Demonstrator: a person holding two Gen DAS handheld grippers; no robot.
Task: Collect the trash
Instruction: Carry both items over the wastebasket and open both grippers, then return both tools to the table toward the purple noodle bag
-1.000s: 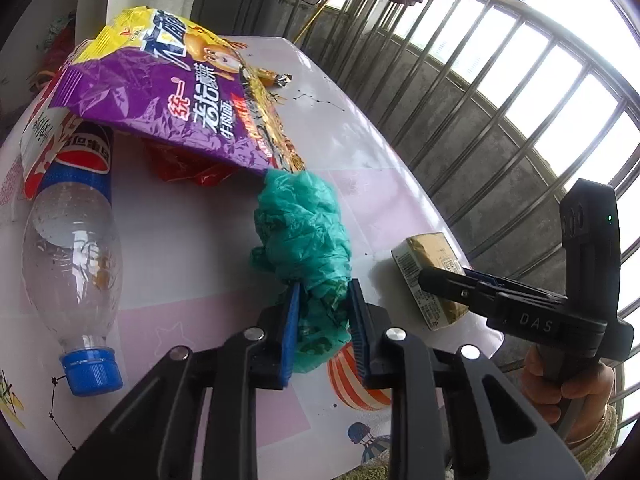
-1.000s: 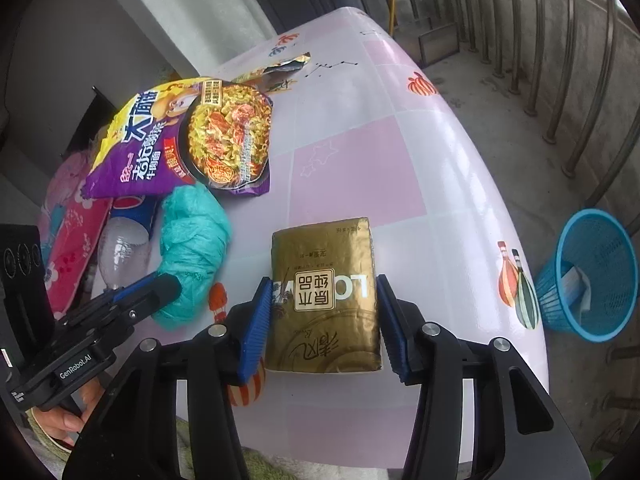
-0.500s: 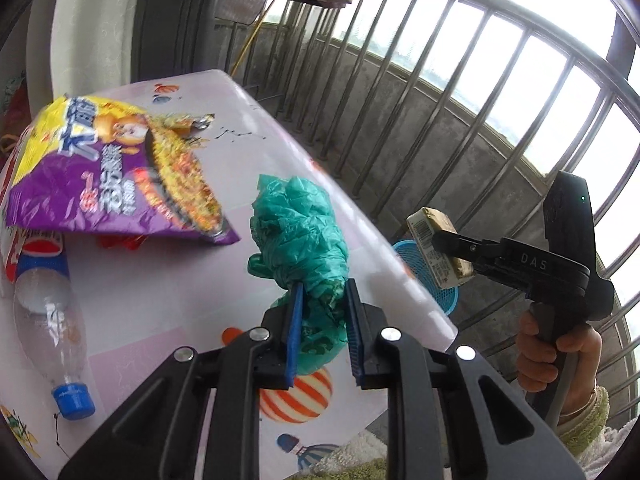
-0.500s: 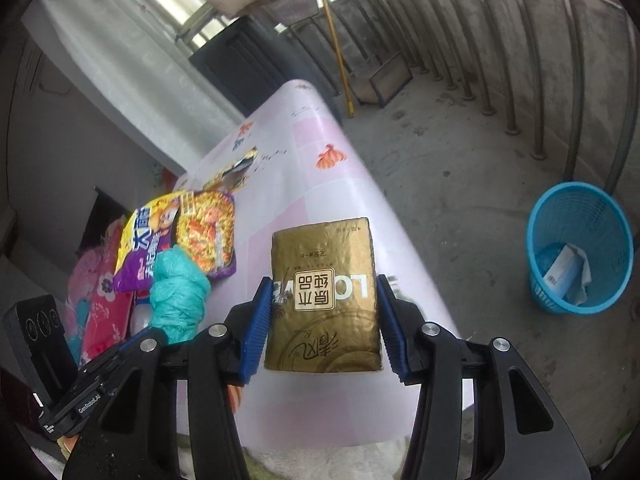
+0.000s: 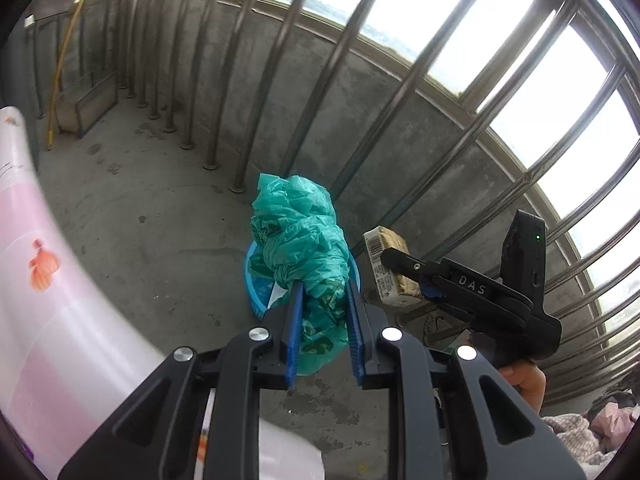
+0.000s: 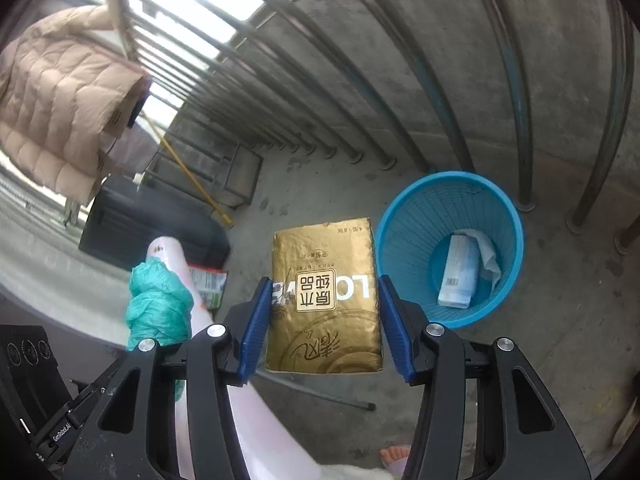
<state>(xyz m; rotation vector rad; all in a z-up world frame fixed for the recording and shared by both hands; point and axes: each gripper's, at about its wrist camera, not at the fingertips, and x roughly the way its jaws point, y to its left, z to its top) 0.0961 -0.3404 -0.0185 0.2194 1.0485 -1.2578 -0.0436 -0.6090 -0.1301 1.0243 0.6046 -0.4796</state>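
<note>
Two claws carry trash off the desk: left claw pinches the green bag directly over the blue bin; right claw — jaws just easing wider — clasps the gold pack, bin just beyond, rightward.

Daylight comes in through the railing openings, which burn out to white along the top and upper right of the left wrist view and in the upper left of the right wrist view. The concrete floor and wall below are evenly and softly lit (no hard shadows anywhere). Strong fisheye bending curves the bars, and the corners fall off to black. The table edge at lower left is pale and smeared; the jacket at upper left looks soft.
</note>
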